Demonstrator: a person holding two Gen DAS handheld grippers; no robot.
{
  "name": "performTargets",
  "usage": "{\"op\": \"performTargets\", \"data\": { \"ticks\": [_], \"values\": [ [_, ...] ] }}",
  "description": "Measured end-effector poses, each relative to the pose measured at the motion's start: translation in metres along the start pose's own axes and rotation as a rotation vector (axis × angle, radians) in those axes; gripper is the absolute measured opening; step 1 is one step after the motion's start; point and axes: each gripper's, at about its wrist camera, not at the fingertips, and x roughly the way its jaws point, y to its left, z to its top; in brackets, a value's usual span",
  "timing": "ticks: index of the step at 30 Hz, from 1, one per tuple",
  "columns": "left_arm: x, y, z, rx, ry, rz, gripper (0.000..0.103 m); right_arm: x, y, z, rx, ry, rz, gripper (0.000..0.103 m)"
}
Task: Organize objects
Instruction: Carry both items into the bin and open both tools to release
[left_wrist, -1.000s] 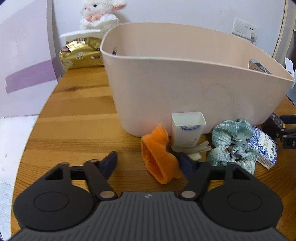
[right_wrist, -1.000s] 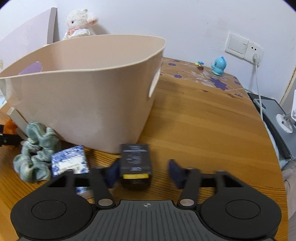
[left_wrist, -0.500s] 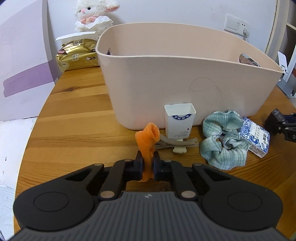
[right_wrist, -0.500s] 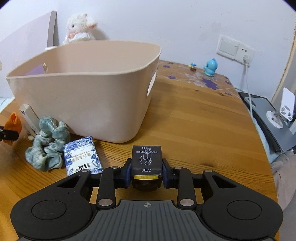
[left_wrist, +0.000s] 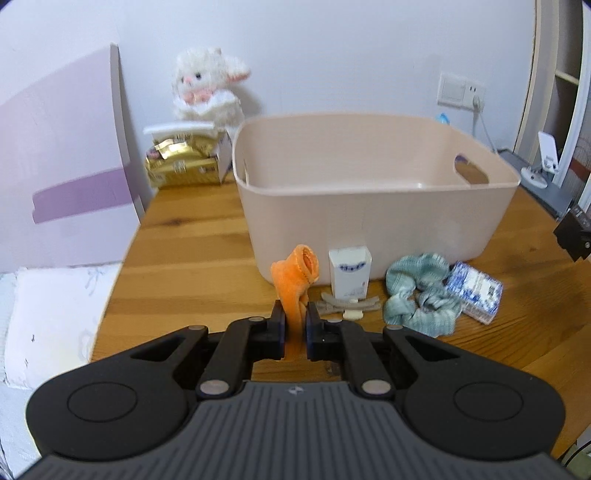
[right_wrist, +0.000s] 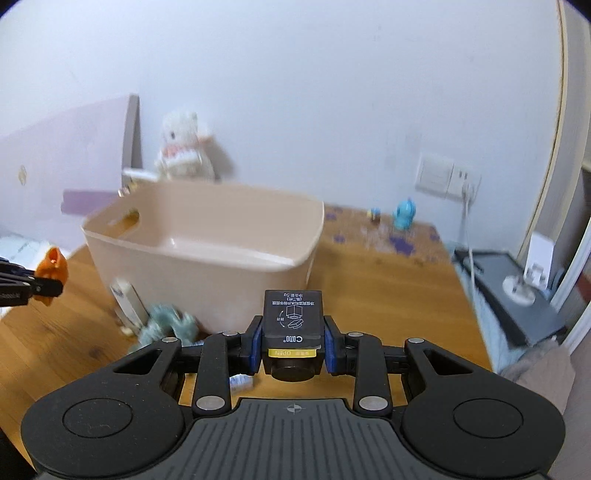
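Note:
My left gripper (left_wrist: 295, 326) is shut on an orange fabric piece (left_wrist: 295, 278) and holds it above the wooden table (left_wrist: 192, 251), in front of the beige plastic basket (left_wrist: 373, 221). My right gripper (right_wrist: 293, 341) is shut on a small black box (right_wrist: 293, 319) and holds it raised, near the basket's (right_wrist: 207, 236) right corner. The left gripper with the orange piece (right_wrist: 53, 264) shows at the far left of the right wrist view. On the table before the basket lie a white carton (left_wrist: 349, 271), a beige hair clip (left_wrist: 351, 305), a green scrunchie (left_wrist: 421, 295) and a blue-patterned packet (left_wrist: 474, 291).
A plush lamb (left_wrist: 207, 88) and a gold snack bag (left_wrist: 181, 162) stand behind the basket at the left. A purple-and-white panel (left_wrist: 66, 177) bounds the table's left side. A blue figurine (right_wrist: 404, 214) and a wall socket (right_wrist: 448, 181) are at the back right.
Both grippers closed on their objects and lifted them off the table. Both have drawn up and back, so the basket's inside now shows.

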Motion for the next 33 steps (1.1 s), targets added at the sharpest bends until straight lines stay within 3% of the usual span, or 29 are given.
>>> {"op": "performTargets", "data": {
  "ticks": [7, 16, 23, 33],
  "values": [
    [-0.027, -0.001, 0.021, 0.015, -0.092, 0.009, 0.011, -0.024, 0.005, 0.027, -0.008, -0.109, -0.003, 0.029],
    [-0.031, -0.017, 0.057, 0.063, -0.171, 0.018, 0.011, -0.021, 0.014, 0.058, 0.0, -0.19, 0.01, 0.029],
    [-0.006, -0.035, 0.079, 0.102, -0.169, 0.007, 0.011, 0.008, 0.025, 0.077, 0.012, -0.193, 0.04, 0.029],
    [0.066, -0.048, 0.103, 0.107, -0.085, 0.027, 0.011, 0.075, 0.032, 0.087, -0.025, -0.092, 0.042, 0.029]
  ]
}}
